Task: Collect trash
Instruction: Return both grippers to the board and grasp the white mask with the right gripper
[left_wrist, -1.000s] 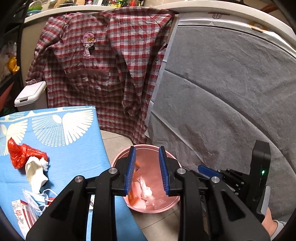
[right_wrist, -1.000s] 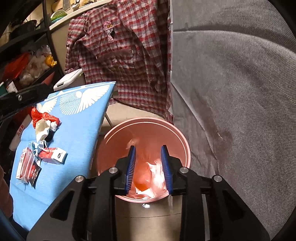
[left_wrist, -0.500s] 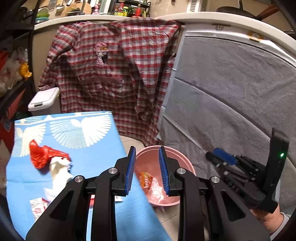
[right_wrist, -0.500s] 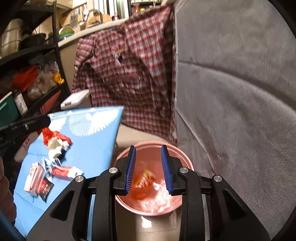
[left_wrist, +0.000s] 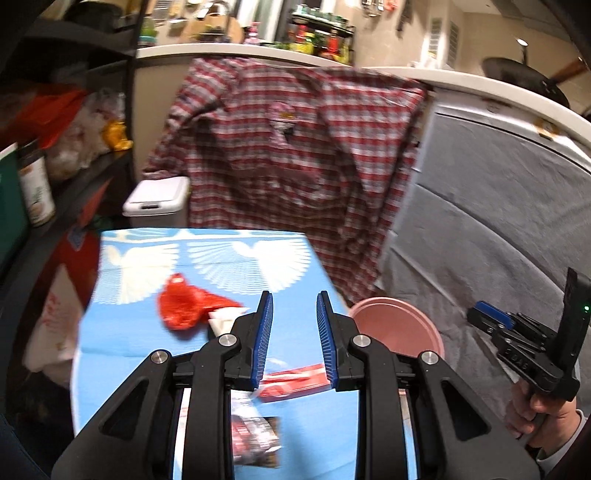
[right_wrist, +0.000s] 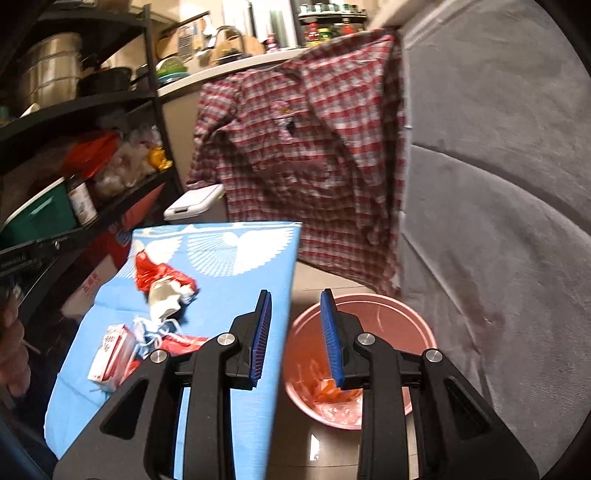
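Observation:
My left gripper (left_wrist: 293, 332) is open and holds nothing, hovering over the blue-clothed table (left_wrist: 122, 332). On that table lie a red plastic bag (left_wrist: 184, 306), a white crumpled piece (left_wrist: 221, 319), a red wrapper (left_wrist: 295, 382) and a dark packet (left_wrist: 255, 439). The pink bin (left_wrist: 399, 325) stands on the floor to the right. My right gripper (right_wrist: 295, 336) is open and empty, above the gap between table edge and pink bin (right_wrist: 369, 306). An orange wrapper (right_wrist: 325, 391) and clear plastic lie inside the bin. A red bag (right_wrist: 155, 273), a small carton (right_wrist: 110, 354) and a face mask (right_wrist: 147, 332) rest on the table.
A red plaid shirt (left_wrist: 295, 147) hangs behind the table beside a grey cloth-covered surface (left_wrist: 498, 221). A white lidded bin (left_wrist: 159, 201) stands at the back. Dark shelves (right_wrist: 74, 147) packed with goods line the left. A person's hand (left_wrist: 546, 417) holds the right gripper (left_wrist: 491, 317).
Both views have swung left and upward, away from the pink bin. My left gripper went from above the bin to above the table. Both grippers' jaws stay as they were.

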